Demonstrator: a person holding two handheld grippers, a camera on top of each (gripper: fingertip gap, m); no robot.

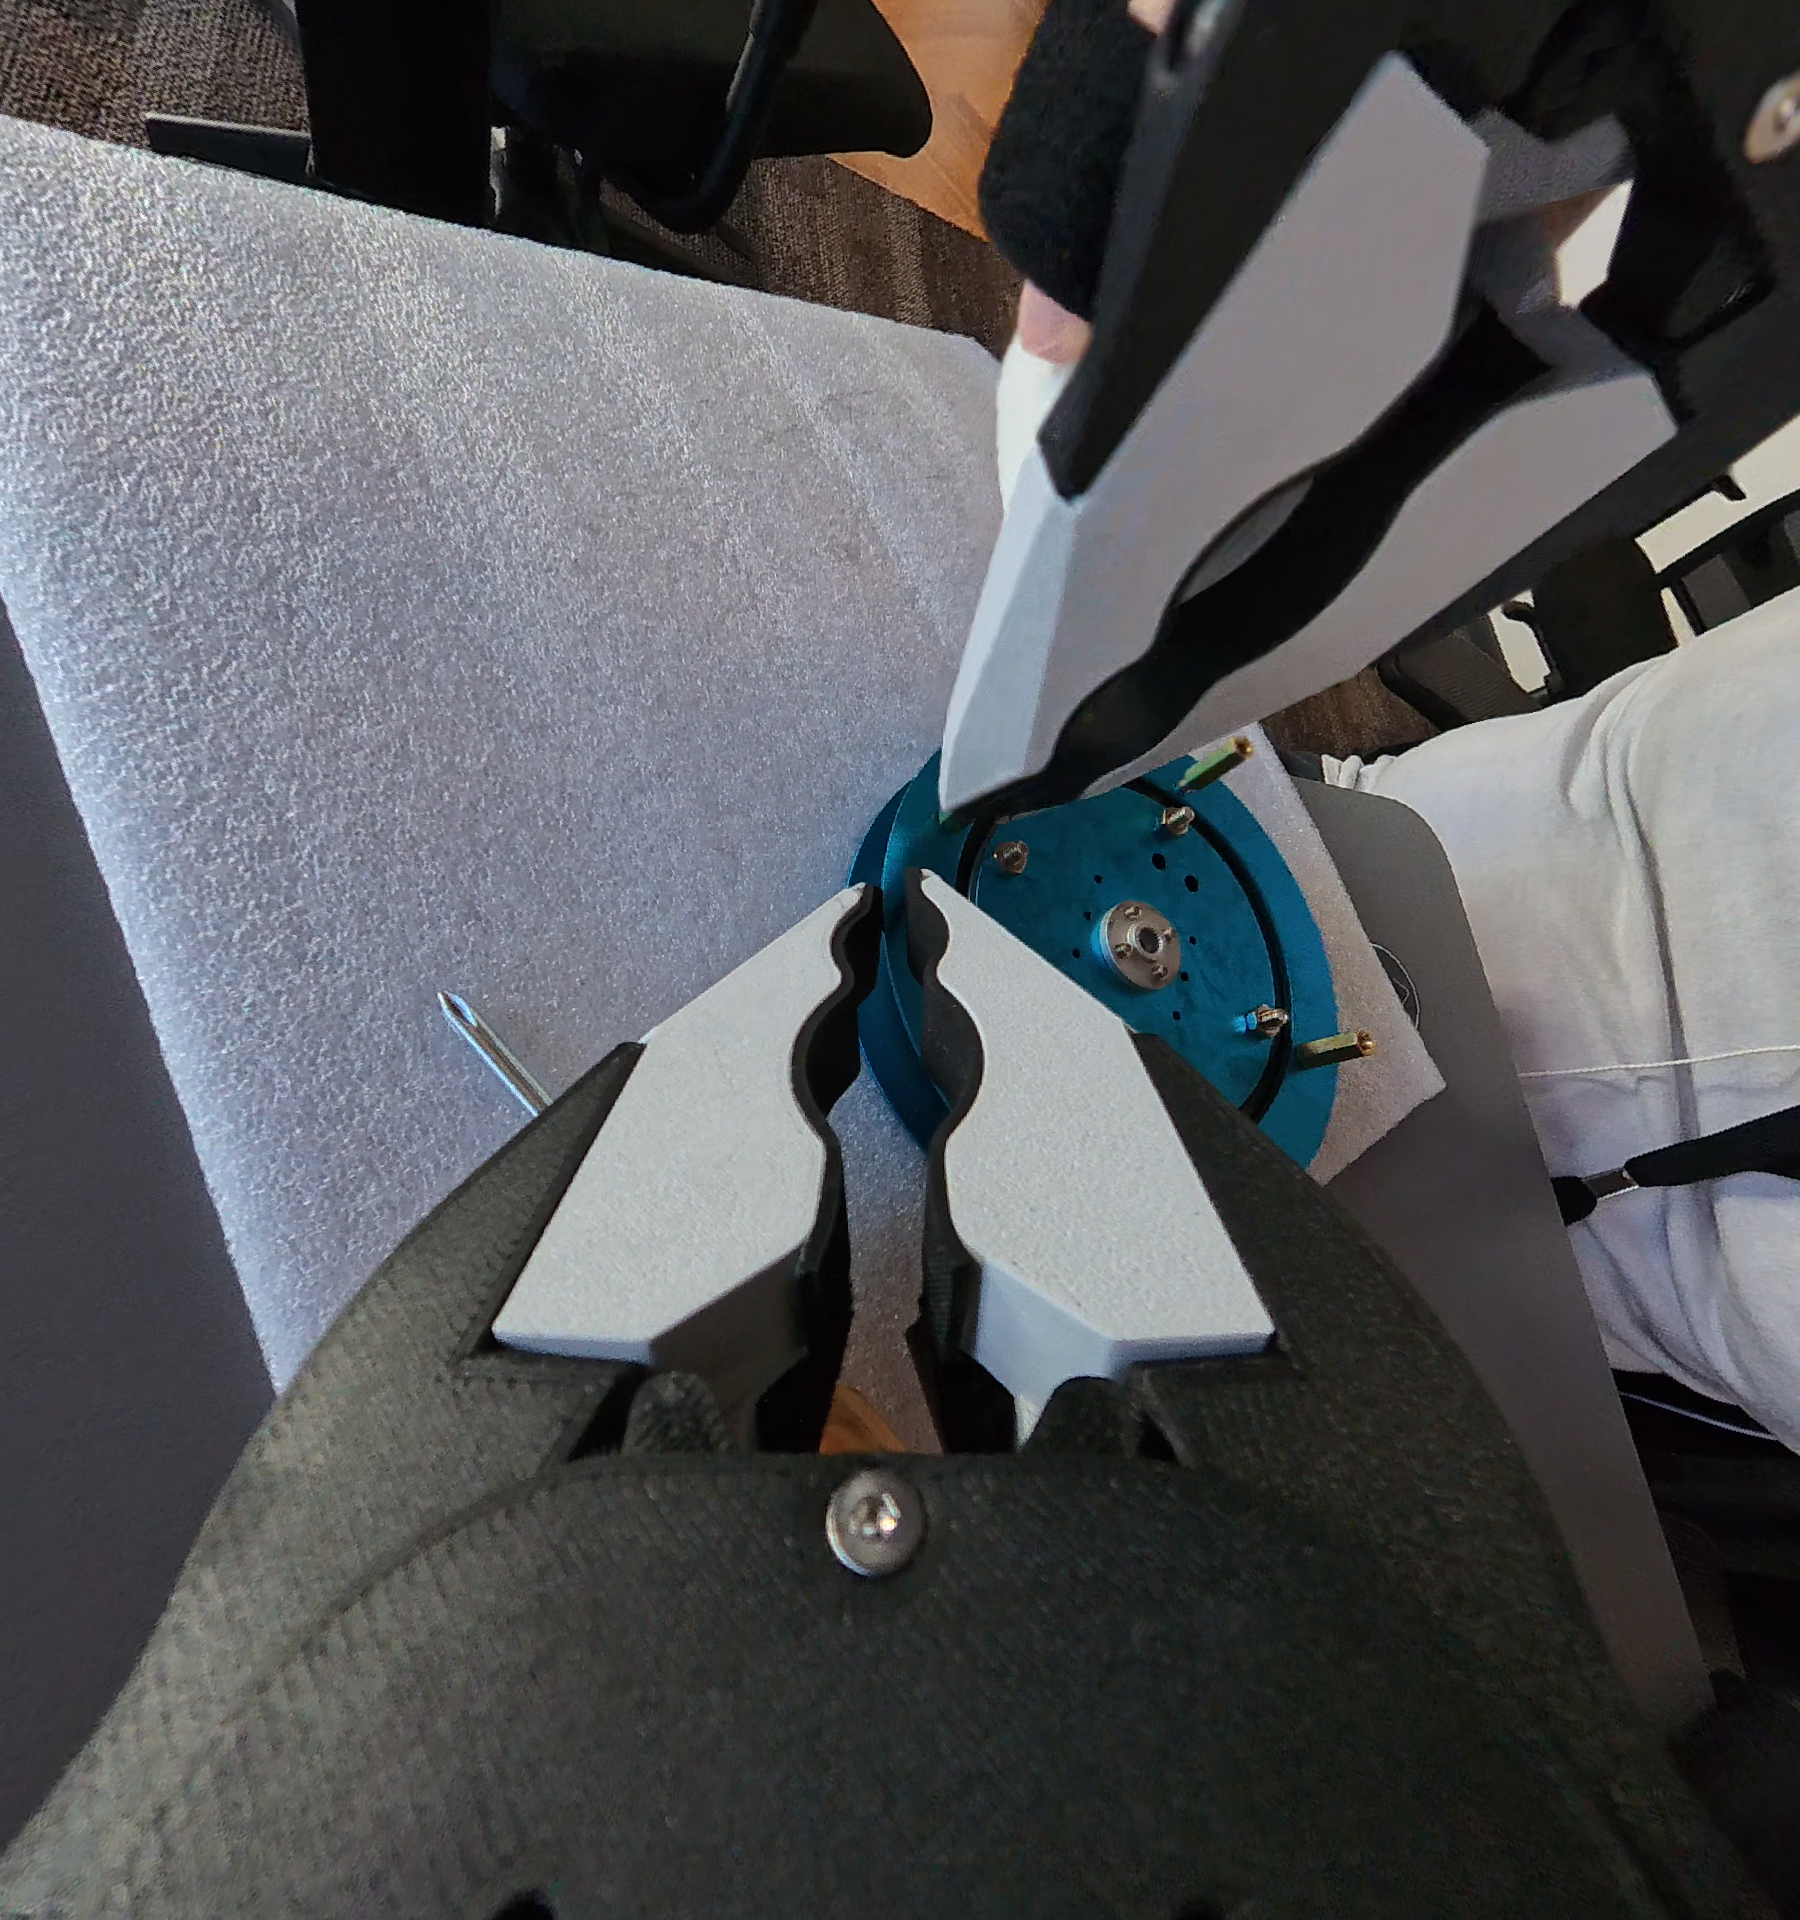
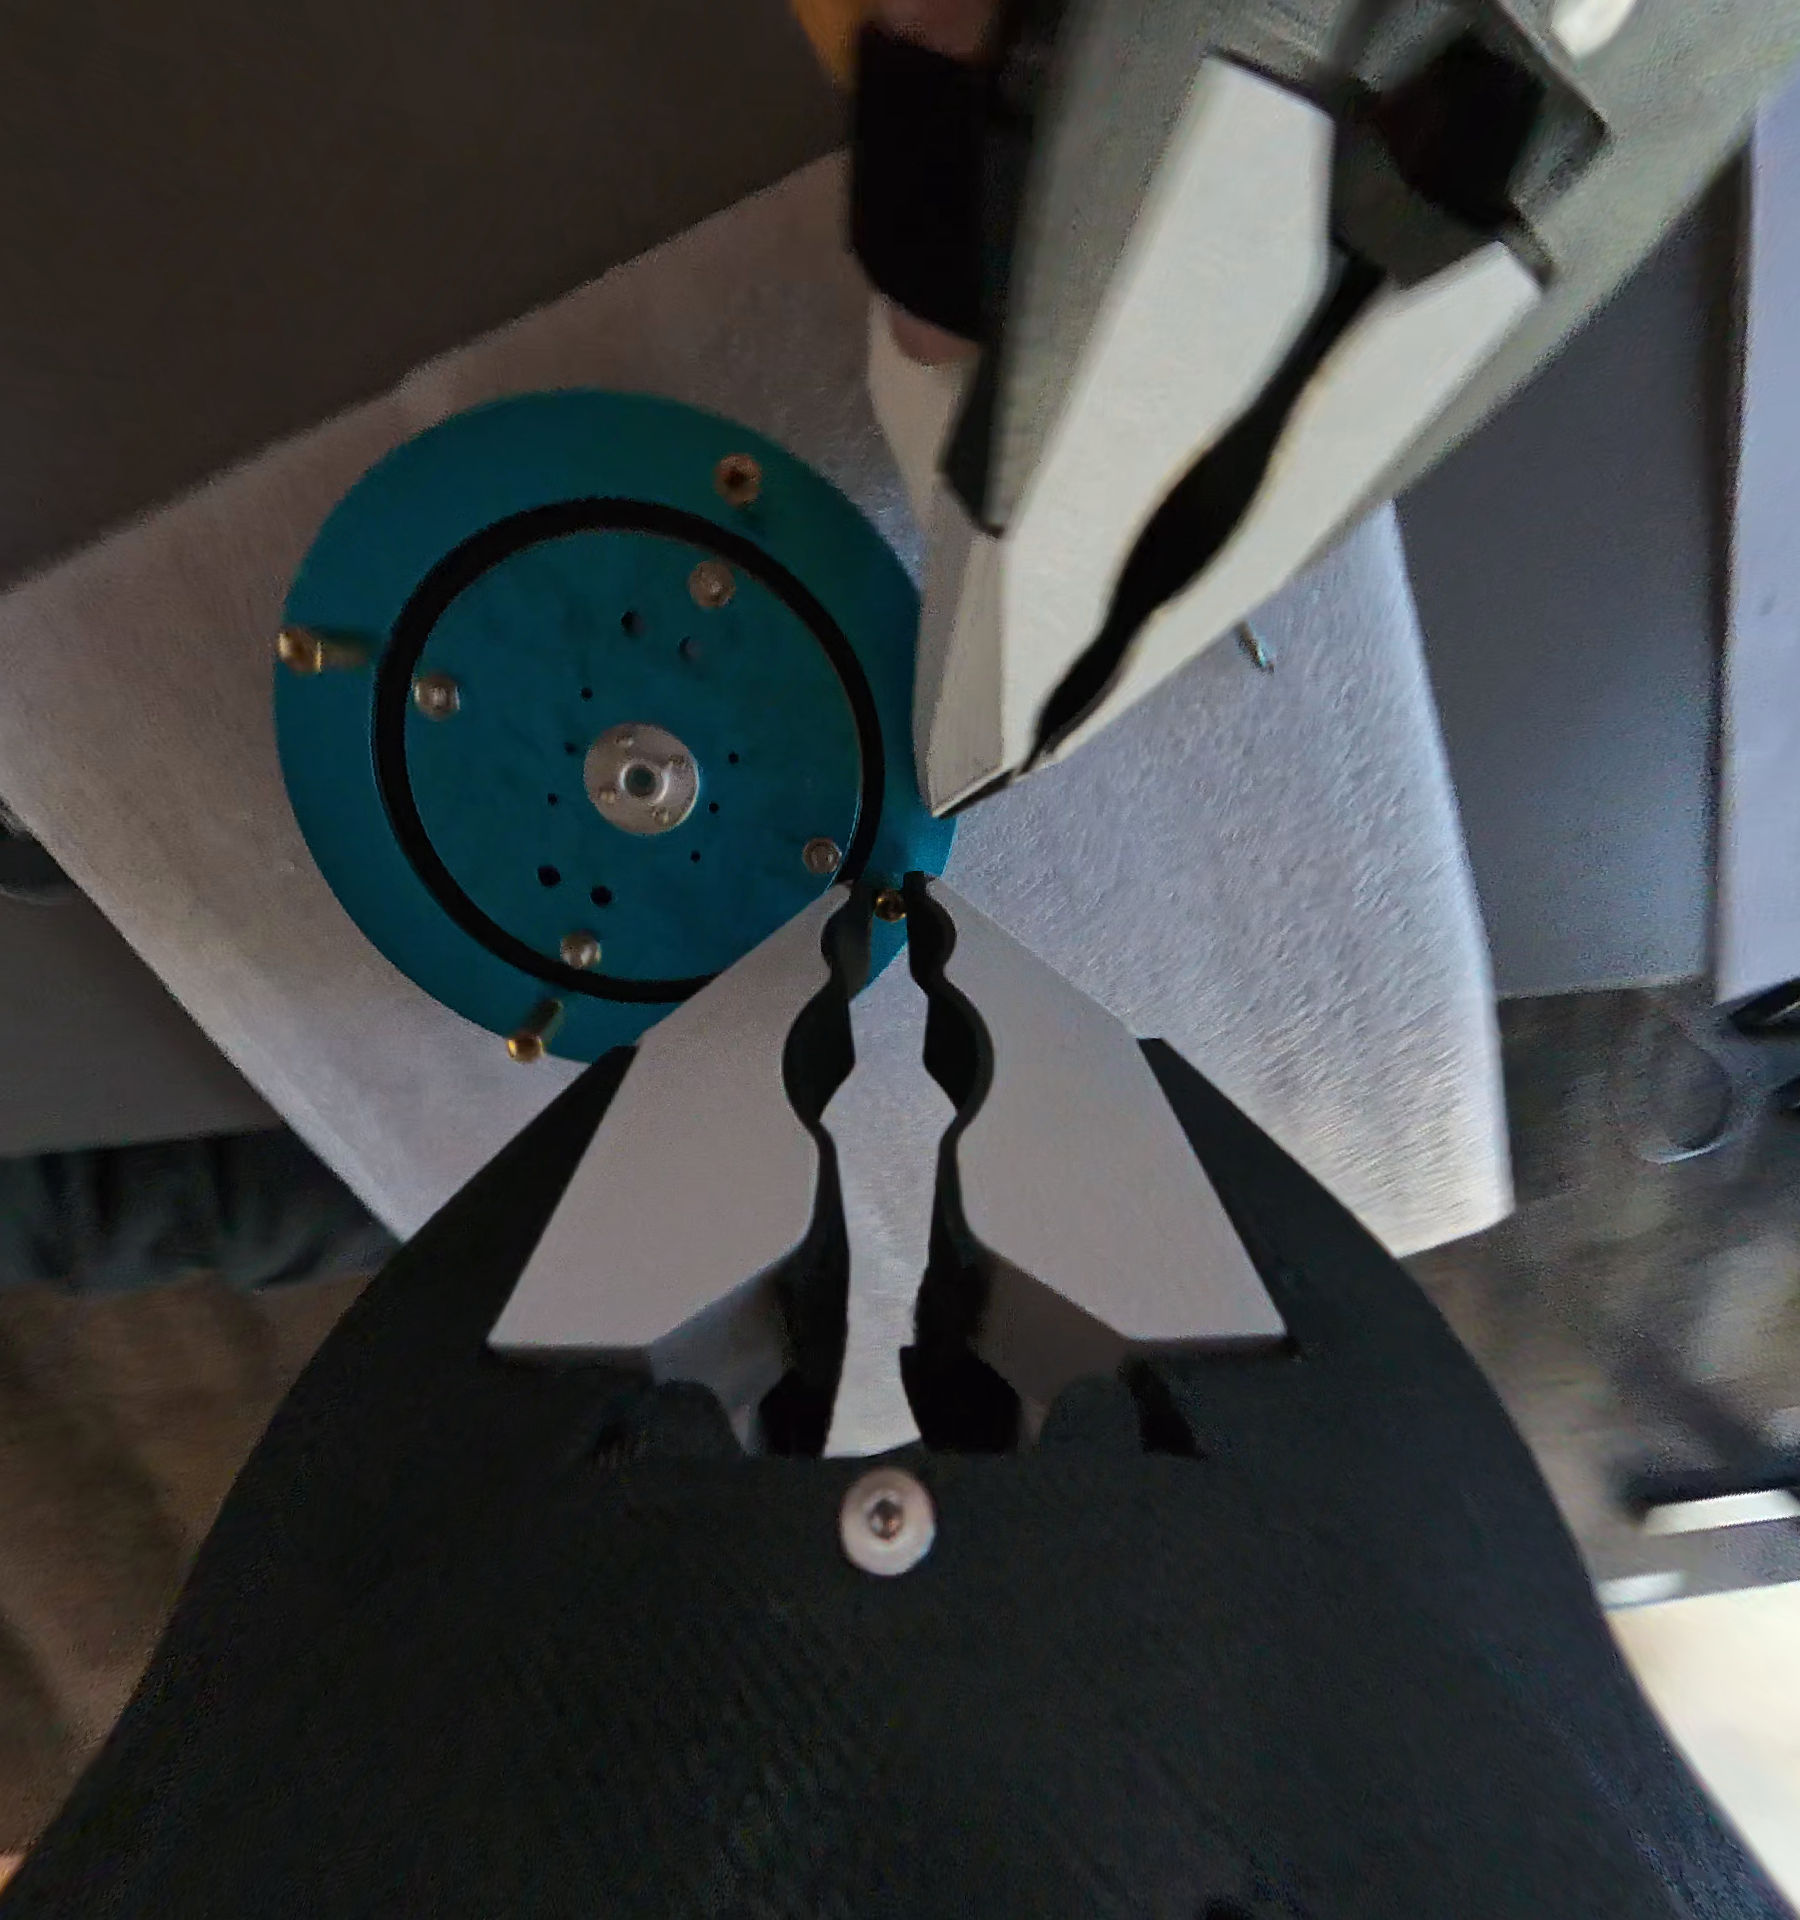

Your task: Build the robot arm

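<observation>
Blue disc (image 2: pixel 605 727) lies flat on white foam sheet (image 1: pixel 460 571). Right gripper (image 2: pixel 888 894) pinches a brass standoff (image 2: pixel 888 906) at the rim, 5 o'clock; left gripper (image 1: pixel 891 899), jaws narrowly parted, straddles the rim edge.

A round teal disc (image 1: pixel 1213 997) of matt anodised-looking metal, with a bright silver metal hub (image 1: pixel 1140 942) and brass-coloured standoffs (image 1: pixel 1337 1044), lies on a sheet of white foam (image 1: pixel 460 623) with a fine pebbled grain. The left gripper (image 1: pixel 893 902) and right gripper (image 2: pixel 883 891) share smooth matt grey plastic fingers (image 1: pixel 709 1153) in rough, layered black plastic bodies fastened by a shiny steel screw (image 1: pixel 872 1522). Nearby lie a polished metal screwdriver shaft (image 1: pixel 491 1049) and soft white cloth (image 1: pixel 1706 883).
</observation>
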